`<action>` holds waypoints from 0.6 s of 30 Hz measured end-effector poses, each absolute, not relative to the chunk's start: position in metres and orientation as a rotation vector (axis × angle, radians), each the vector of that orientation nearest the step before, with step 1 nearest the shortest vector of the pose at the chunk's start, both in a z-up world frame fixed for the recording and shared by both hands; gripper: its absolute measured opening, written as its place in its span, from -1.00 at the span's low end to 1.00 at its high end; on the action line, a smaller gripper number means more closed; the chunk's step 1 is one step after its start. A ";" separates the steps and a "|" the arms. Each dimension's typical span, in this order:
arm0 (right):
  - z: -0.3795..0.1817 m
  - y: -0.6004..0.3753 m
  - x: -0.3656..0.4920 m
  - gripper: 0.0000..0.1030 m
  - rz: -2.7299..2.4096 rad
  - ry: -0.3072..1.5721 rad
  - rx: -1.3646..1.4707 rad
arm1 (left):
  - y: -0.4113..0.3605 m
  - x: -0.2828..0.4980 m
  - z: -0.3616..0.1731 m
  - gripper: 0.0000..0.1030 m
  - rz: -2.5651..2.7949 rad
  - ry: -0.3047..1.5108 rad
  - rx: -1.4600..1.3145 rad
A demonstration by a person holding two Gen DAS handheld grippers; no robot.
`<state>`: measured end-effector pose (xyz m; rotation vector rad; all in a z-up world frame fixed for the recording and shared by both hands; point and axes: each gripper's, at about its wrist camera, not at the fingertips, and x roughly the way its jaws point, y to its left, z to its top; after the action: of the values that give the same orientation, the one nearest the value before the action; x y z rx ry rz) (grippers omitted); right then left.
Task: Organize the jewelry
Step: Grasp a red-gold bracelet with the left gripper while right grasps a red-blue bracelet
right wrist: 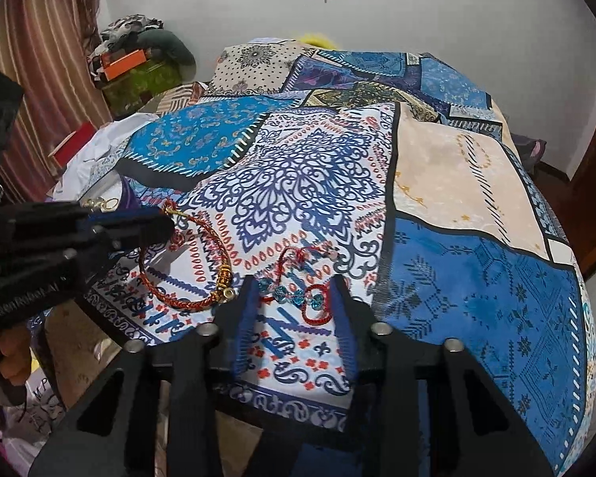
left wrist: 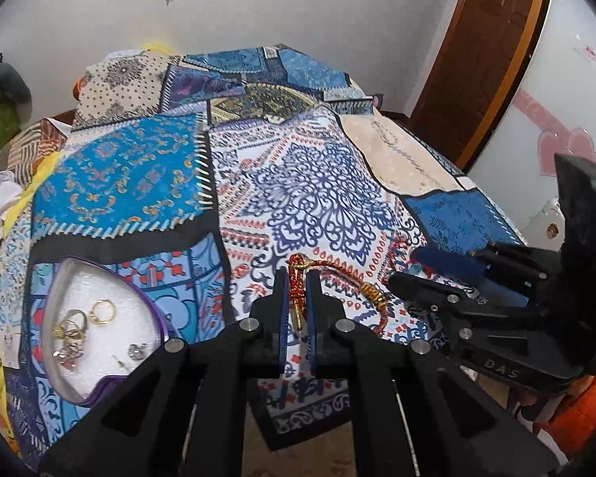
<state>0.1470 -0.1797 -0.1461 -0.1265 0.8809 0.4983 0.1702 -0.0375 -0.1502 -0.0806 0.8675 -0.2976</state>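
**Bracelet pinched at the near edge, box waiting to the left**

Jewelry sorting is under way on a bed covered by a patchwork spread (left wrist: 322, 183). The left gripper (left wrist: 298, 302) has its blue-padded fingers pressed together on one end of the red braided bracelet (right wrist: 186, 262), which lies close to the spread's near edge. In the left wrist view the cord runs up between the pads and loops away to the right, its gold beads (left wrist: 375, 296) resting on the cloth. Gripping near the cord's end rather than at the beads probably lets the loop trail free when lifted, so it should not snag.

The heart-shaped box (left wrist: 73, 393), purple-rimmed and lined in white, sits toward the near left corner. Gold rings (left wrist: 103, 311) and small silver pieces (left wrist: 68, 354) already lie inside, so the box looks like the destination, and its place just beside the left gripper keeps the carry short.

The right gripper (right wrist: 294, 298) is spread wide and low over the cloth, its fingers straddling the red string bracelet with blue crystals (right wrist: 298, 298), which lies flat near the same near edge. That stance suggests it is lined up for the next pick, though nothing is pinched yet. Both bracelets remain outside the box.
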 end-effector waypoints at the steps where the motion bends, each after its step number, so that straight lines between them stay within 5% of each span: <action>1: -0.146 -0.180 0.147 -0.73 0.500 0.882 -0.121 | -0.037 0.169 -0.149 -0.87 -0.296 0.863 -0.080; 18: -0.120 -0.177 0.141 -0.87 0.507 0.833 -0.078 | -0.024 0.151 -0.112 -0.87 -0.276 0.773 -0.086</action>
<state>0.1407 -0.1766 -0.1201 -0.0783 0.8332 0.5068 0.1505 -0.0239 -0.1115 -0.0858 0.7725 -0.2756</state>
